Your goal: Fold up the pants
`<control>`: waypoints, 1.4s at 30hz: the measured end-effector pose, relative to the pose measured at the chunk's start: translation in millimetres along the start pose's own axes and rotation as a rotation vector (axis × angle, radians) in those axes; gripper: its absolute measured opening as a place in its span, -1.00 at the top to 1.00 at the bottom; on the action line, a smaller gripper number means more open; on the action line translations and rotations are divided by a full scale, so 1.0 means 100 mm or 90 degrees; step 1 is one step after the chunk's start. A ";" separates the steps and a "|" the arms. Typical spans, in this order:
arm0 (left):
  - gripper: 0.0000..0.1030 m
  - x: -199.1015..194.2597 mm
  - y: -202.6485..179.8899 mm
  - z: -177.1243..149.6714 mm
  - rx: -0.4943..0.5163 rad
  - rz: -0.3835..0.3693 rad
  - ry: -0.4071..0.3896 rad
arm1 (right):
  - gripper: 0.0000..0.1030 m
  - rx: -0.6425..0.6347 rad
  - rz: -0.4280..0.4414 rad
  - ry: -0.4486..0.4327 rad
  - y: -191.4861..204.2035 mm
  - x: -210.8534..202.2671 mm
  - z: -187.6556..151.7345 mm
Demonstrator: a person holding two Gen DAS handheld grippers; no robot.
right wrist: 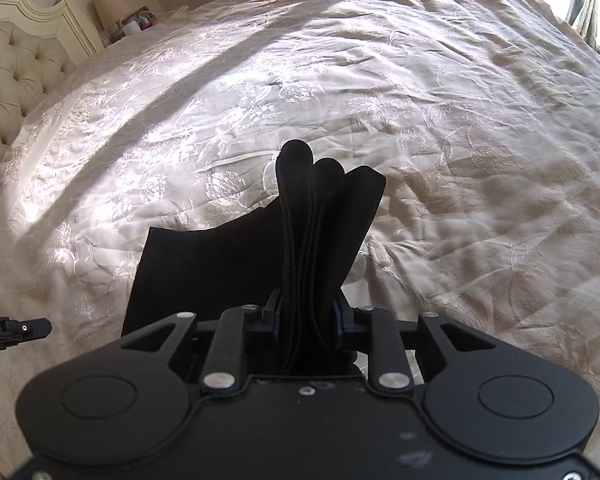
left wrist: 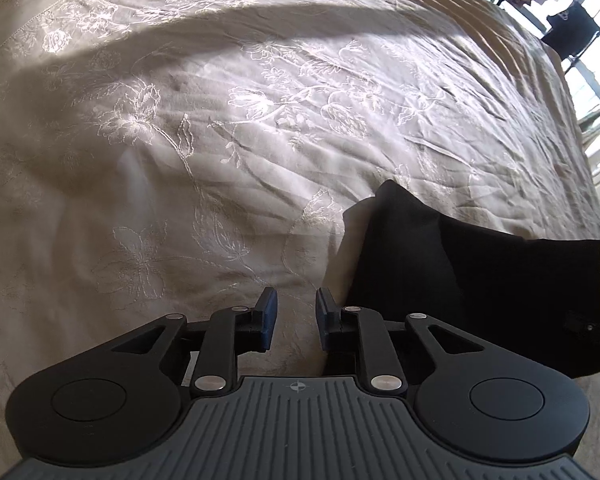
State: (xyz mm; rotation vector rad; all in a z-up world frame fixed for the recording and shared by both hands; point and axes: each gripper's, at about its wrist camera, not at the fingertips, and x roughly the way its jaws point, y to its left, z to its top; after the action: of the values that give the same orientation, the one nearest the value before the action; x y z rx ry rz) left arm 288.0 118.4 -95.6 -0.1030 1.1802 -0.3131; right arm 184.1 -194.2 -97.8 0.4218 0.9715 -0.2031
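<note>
Black pants (right wrist: 260, 256) folded into a thick bundle and lifted off a cream bedspread (right wrist: 440, 128) stitched with pale flowers. Right gripper (right wrist: 306, 316) clamped on the stacked fold edges, blue pads pressing the cloth from both sides, several rounded layers standing up beyond the fingertips and one flat panel hanging down to the left. Seen from the left wrist, the same pants (left wrist: 480, 276) hanging to the right of the left gripper (left wrist: 296, 320), near the bed's right edge, raised clear of the bedspread (left wrist: 180, 140). Left gripper with a narrow gap between its blue pads (left wrist: 269, 316), nothing between them, bare bedspread showing through the gap; not touching the pants. A broad curved shadow lying across the far part of the bed. Far left in the right wrist view: a tufted cream headboard (right wrist: 16, 76), beyond it a lamp (right wrist: 108, 6). Far right in the left wrist view: bright windows (left wrist: 580, 12).
</note>
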 end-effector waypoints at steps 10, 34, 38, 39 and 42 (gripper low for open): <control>0.02 0.59 -0.26 0.01 -0.022 -0.149 0.035 | 0.52 0.017 0.001 0.020 -0.11 0.13 -0.03; -0.87 1.16 -0.60 0.00 0.019 -0.051 0.045 | 0.45 0.063 0.006 0.071 -0.53 0.57 -0.06; 0.12 0.95 -0.60 -0.04 0.019 -0.038 0.016 | 0.45 0.063 0.001 0.070 -0.52 0.55 -0.07; 0.39 0.90 -0.57 -0.05 0.013 -0.045 0.013 | 0.45 0.062 -0.001 0.069 -0.51 0.55 -0.07; 0.63 0.78 -0.46 -0.06 -0.005 -0.076 0.012 | 0.45 0.052 -0.011 0.065 -0.45 0.52 -0.07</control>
State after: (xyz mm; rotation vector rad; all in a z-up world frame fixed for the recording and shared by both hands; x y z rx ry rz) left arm 301.1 51.9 -156.6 -0.1777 1.1958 -0.4147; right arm 192.1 -230.4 -156.2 0.5026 1.0701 -0.2399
